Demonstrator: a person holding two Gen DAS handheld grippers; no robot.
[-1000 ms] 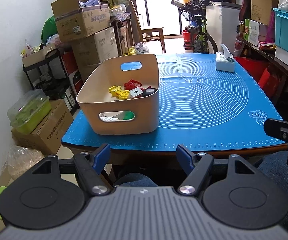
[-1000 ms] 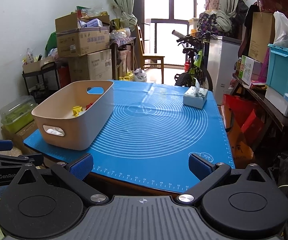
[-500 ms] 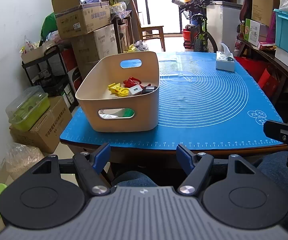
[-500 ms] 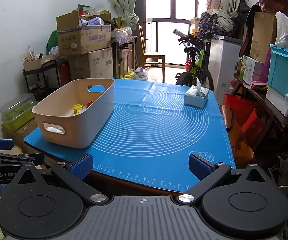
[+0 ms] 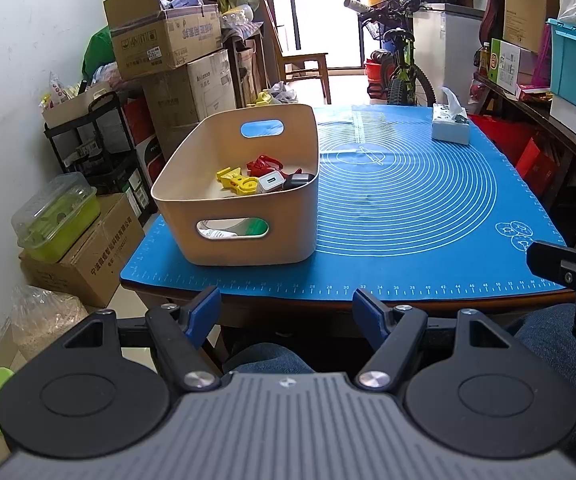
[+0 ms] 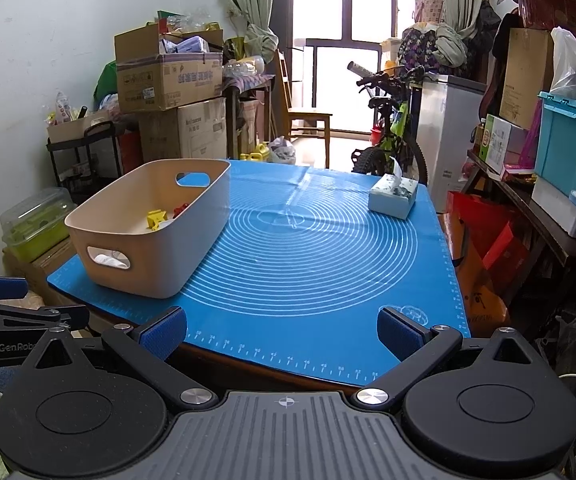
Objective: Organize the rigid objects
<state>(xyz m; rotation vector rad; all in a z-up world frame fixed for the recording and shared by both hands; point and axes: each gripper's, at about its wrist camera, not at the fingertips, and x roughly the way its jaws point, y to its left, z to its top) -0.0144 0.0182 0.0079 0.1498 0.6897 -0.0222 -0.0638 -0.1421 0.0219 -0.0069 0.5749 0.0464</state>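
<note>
Nearest, left gripper [image 5: 287,306] held low before the near table edge, angled downward, jaws spread wide with nothing between the blue pads. Below it, denim-clad legs [image 5: 267,356] of the seated person. Off to its right, a black part of the right gripper [image 5: 568,268] poking into the left wrist view.

Right gripper [image 6: 281,330] likewise held low at the near edge, tilted down, blue-padded jaws wide apart and empty. At the left edge of the right wrist view, the left gripper seen side-on, level with the right one and apart from it.

Beyond both, blue mat [image 5: 408,208] covering the table, printed with concentric white rings and a ruler scale along its near border. On the mat's left part, near the front corner, beige bin [image 5: 243,240] with cut-out handles. Inside it, yellow pieces [image 5: 237,182], a red piece [image 5: 261,164], a white charger [image 5: 270,182] and a dark item just beside that, crowded against the right wall. Something white and green visible through the near handle slot, not identifiable.

Further back, tissue box [image 5: 450,128] at the far right corner of the mat, well apart from the bin.

Farthest, stacked cardboard boxes [image 5: 167,40] along the left wall, a bicycle [image 5: 400,64] and a wooden chair [image 5: 304,68] by the bright window.
</note>
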